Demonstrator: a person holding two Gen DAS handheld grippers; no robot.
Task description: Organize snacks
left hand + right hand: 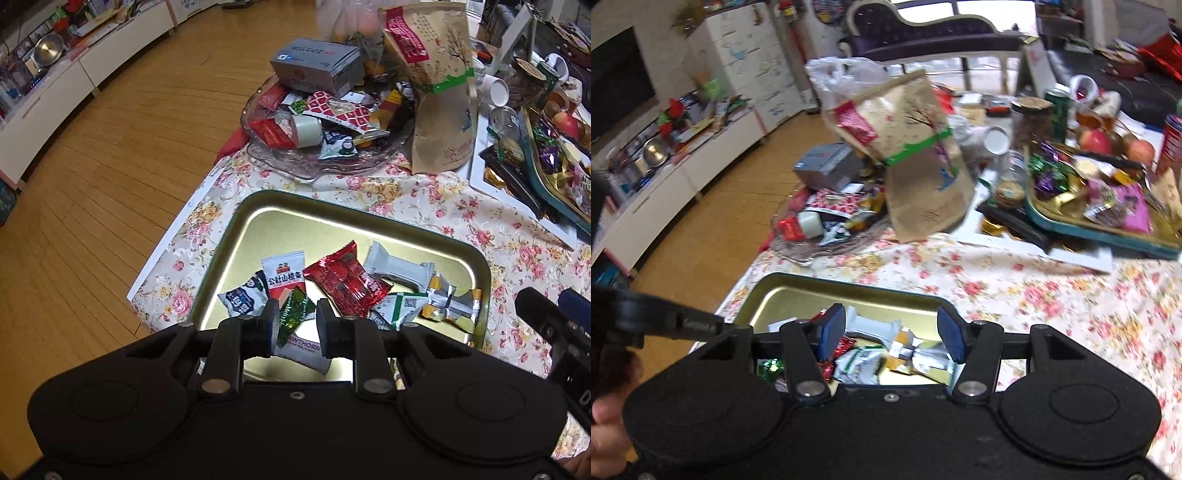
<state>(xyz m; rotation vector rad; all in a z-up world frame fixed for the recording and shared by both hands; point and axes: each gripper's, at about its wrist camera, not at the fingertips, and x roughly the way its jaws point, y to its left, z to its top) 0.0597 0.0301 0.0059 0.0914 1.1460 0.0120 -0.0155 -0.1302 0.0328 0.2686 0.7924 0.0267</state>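
A gold tin tray (258, 221) lies on the flowered tablecloth and holds several wrapped snacks: a red packet (347, 280), a white wrapper (395, 269), a blue-and-white packet (243, 297) and yellow-silver ones (450, 302). My left gripper (298, 321) hangs over the tray's near side, shut on a green-and-white hawthorn packet (295, 319) that sticks out past both fingers. My right gripper (892, 330) stands open over the same tray (783, 291), its blue pads wide apart with nothing between them; the snacks (864, 363) lie loose below.
Beyond the tray stands a glass dish (280, 166) piled with snacks, a grey box (317, 62) and a brown paper bag (439, 92). A teal tray (1100, 230) of candies sits at the right. The table's edge and the wooden floor (110, 184) are to the left.
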